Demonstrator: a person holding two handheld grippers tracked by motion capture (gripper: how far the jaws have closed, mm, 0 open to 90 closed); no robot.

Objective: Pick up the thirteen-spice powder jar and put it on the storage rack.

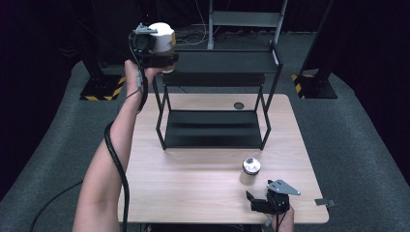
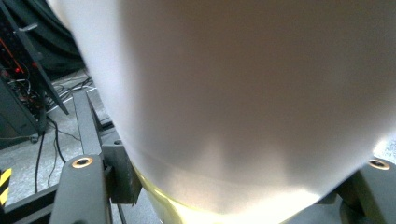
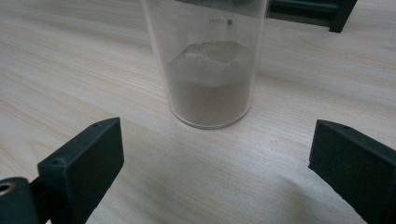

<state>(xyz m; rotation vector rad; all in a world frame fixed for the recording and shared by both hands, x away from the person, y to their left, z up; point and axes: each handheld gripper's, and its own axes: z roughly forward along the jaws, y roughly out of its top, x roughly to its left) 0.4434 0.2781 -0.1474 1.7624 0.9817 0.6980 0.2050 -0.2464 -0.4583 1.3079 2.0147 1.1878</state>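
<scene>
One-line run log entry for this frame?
left hand-held gripper: shut on white cylindrical container, at black metal shelf top | right hand-held gripper: open, behind clear powder jar

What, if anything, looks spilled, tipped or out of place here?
Nothing stands out. The white container is clamped in the left gripper at the black rack's top shelf. The clear jar of brown powder stands upright on the table, no spill around it, ahead of the open right gripper.
</scene>
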